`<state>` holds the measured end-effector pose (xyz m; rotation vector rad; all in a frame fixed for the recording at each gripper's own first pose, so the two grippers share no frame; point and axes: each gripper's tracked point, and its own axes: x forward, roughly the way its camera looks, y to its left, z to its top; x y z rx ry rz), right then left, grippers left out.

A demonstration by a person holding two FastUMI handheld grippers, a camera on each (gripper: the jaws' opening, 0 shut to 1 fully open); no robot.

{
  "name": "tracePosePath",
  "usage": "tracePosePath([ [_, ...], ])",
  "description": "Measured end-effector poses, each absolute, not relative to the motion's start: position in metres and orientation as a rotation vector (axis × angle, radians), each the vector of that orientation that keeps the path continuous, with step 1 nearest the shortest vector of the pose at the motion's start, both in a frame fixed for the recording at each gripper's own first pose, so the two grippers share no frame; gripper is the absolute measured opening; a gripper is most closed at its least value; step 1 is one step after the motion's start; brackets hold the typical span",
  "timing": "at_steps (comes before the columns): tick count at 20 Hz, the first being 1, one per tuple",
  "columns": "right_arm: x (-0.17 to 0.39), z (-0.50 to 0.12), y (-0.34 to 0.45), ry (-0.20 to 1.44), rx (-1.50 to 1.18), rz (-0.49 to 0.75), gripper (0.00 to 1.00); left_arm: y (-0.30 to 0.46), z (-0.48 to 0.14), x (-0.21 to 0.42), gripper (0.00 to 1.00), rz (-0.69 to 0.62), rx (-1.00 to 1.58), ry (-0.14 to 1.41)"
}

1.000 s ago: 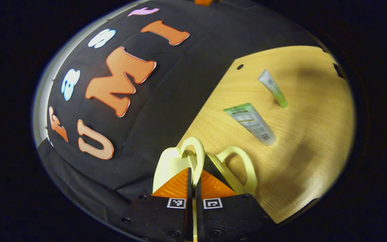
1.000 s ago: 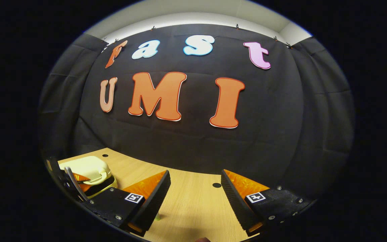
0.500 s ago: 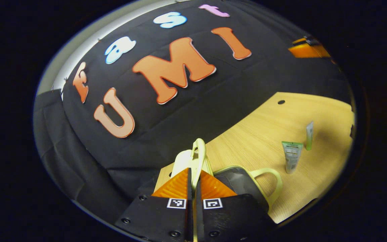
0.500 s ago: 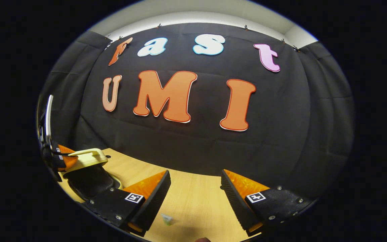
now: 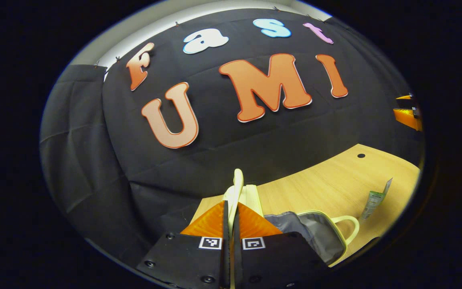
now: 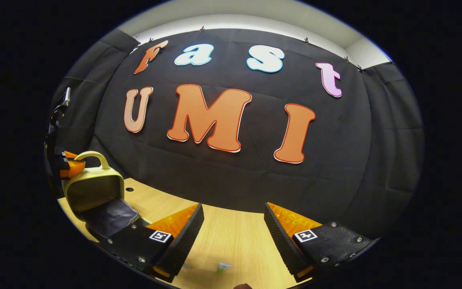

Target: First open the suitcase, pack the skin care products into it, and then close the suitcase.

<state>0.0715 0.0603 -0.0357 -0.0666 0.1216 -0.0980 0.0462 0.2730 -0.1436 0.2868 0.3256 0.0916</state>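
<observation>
Suitcase (image 5: 247,196): pale yellow shell, grey lining. Tube (image 5: 374,199): green and white. Table (image 5: 327,180): light wood grain. Wall cloth (image 6: 231,176): black.

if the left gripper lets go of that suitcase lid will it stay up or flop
Probably it drops: the lid stands near upright, held by its handle in the left gripper. The grey lining sags, so the case seems light and soft.

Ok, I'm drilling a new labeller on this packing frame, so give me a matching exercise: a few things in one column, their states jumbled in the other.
Things:
1. left gripper
2. right gripper
3. suitcase lid
4. skin care tube

States:
A. raised upright
B. open, holding nothing
C. lying on the table
D. shut on the lid's handle

Pairs: 1-D, 2-B, 3-A, 4-C
</observation>
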Motion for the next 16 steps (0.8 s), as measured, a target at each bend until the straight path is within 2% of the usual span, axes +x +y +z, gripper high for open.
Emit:
tracePosePath([
  [7, 0.071, -0.032, 0.097, 0.125, -0.071, -0.124, 0.95, 0.362, -0.163, 0.045, 0.04, 0.174, 0.274, 0.348],
  [11, 0.069, -0.036, 0.114, 0.145, -0.069, -0.134, 0.95, 0.415, -0.193, 0.046, 0.04, 0.228, 0.205, 0.392],
  [16, 0.064, -0.038, 0.143, 0.165, -0.091, -0.089, 0.95, 0.478, -0.243, 0.039, 0.04, 0.326, 0.213, 0.500],
])
